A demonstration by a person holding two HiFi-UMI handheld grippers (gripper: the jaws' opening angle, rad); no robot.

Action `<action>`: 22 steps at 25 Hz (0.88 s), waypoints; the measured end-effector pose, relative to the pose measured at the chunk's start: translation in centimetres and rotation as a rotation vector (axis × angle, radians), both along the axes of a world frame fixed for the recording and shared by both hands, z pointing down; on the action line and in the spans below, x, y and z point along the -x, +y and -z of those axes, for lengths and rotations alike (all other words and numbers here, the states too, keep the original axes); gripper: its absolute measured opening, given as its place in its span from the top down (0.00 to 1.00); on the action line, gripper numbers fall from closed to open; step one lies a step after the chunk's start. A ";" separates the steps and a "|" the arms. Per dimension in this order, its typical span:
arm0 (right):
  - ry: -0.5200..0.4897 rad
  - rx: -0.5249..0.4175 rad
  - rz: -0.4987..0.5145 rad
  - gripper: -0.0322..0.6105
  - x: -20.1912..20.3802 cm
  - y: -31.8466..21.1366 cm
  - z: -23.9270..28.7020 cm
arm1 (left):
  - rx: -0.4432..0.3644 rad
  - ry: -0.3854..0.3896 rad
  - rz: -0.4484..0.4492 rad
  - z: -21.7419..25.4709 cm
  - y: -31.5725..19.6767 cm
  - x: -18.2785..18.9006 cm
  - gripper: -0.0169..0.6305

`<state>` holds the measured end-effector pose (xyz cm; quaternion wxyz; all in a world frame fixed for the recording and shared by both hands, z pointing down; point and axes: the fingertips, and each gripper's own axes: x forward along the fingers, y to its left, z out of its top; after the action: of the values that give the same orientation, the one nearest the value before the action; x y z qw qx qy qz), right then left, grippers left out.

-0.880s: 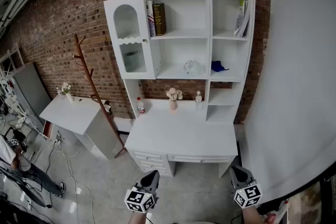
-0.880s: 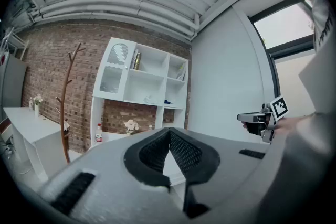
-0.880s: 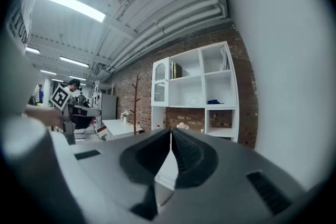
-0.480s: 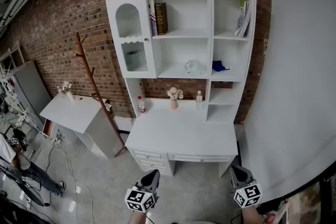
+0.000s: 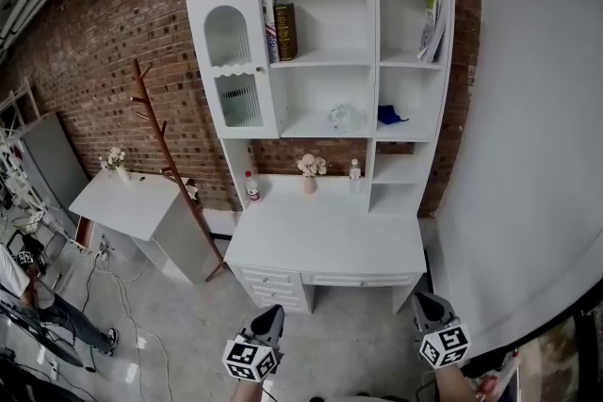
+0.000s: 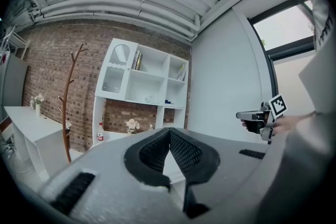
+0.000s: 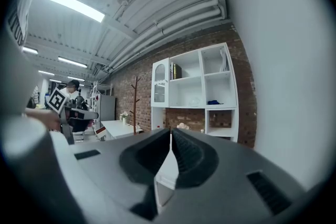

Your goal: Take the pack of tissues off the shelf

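The left claw [image 5: 271, 313] and right claw [image 5: 421, 300] stood closed and empty above open floor [image 5: 363, 351], well short of the front edge of the counter [image 5: 325, 240].

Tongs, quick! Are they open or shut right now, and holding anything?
Left tongs: shut, holding nothing.
Right tongs: shut, holding nothing.

I count two grippers [image 5: 273, 310] [image 5: 421, 298], one shelf unit [image 5: 325, 61], one pack of tissues [image 5: 342, 117], two bottles [image 5: 252, 189] [image 5: 355, 171], two flower vases [image 5: 309, 174] [image 5: 117, 161], one coat stand [image 5: 167, 146].
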<state>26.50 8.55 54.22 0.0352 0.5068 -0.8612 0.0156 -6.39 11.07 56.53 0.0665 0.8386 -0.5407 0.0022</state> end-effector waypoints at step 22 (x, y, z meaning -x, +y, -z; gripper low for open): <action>0.013 0.053 -0.025 0.90 6.1 2.9 -1.5 | 0.034 0.006 -0.052 -1.7 2.4 5.2 0.94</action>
<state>20.41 11.49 55.76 0.0539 0.5164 -0.8539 0.0354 -11.58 13.52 58.22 0.0824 0.8512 -0.5183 0.0104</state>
